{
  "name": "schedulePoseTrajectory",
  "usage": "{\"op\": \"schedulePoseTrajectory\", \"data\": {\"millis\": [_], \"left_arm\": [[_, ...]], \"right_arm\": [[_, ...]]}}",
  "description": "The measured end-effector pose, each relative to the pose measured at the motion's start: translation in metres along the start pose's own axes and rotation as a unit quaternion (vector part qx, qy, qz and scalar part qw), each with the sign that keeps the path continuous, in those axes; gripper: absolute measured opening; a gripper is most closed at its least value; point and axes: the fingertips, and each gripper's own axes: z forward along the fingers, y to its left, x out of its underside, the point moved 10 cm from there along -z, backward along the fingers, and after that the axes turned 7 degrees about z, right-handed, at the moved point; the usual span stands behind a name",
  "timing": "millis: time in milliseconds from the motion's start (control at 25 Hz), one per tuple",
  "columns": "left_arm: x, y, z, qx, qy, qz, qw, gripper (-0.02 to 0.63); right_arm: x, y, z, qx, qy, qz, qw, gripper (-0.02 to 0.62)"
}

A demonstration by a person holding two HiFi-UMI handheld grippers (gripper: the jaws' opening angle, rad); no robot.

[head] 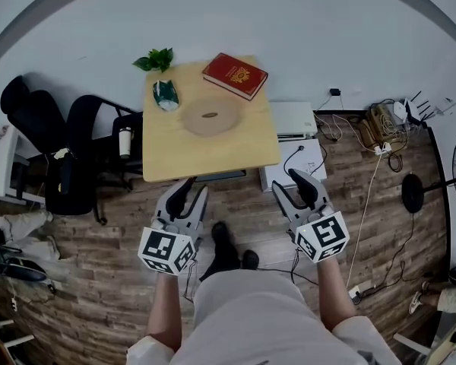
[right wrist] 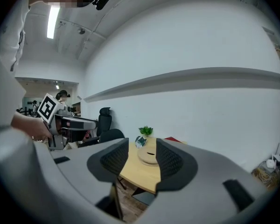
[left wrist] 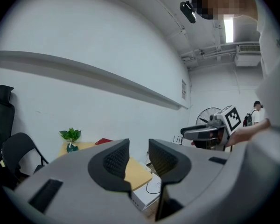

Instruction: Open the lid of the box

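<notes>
— Which step is being done?

— The reach, it is judged. Nothing is held yet. The jaws of the left claw [head: 190, 190] are set partly apart, and nothing is seen between them. The jaws of the right claw [head: 290, 185] are spread wide, and nothing is gripped there either.

— Where are the claws held?

— Both are held over the floor, short of the near edge of the bench [head: 213, 154]. They are well apart from everything on it.

— Where is the box found?

— The red box [head: 235, 75] is laid flat at the far right corner of the bench. Its lid looks shut, so the task is judged as hardly begun.

— What else is seen on the bench?

— A round wooden disc [head: 210, 117] is set in the middle. A small plant [head: 155, 59] is placed at the far left corner. A green packet [head: 166, 95] is laid near the left edge.

— What is called for next?

— The claws need to be brought forward, past the disc, to the far right corner. The edge of the lid would likely be pinched by one claw. The box may need to be held down by the other, so that it is not dragged. The lid looks thin, so the jaws must be lined up with care. Which side is hinged cannot be told from here.
</notes>
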Motion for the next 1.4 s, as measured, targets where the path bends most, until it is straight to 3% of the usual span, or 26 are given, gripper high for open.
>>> {"op": "schedulePoseTrajectory", "data": {"millis": [840,1400], "left_arm": [[0.004,0.102,0.068,0.042,0.01,0.002,0.999,0.142],[0.025,0.127,0.094,0.072,0.042,-0.001,0.9965,0.147]], "right_arm": [[-0.026,-0.008,0.111,0.017,0.012,0.011,1.0,0.179],[-0.019,-0.007,0.14,0.037,0.036,0.022,0.998,0.179]]}}
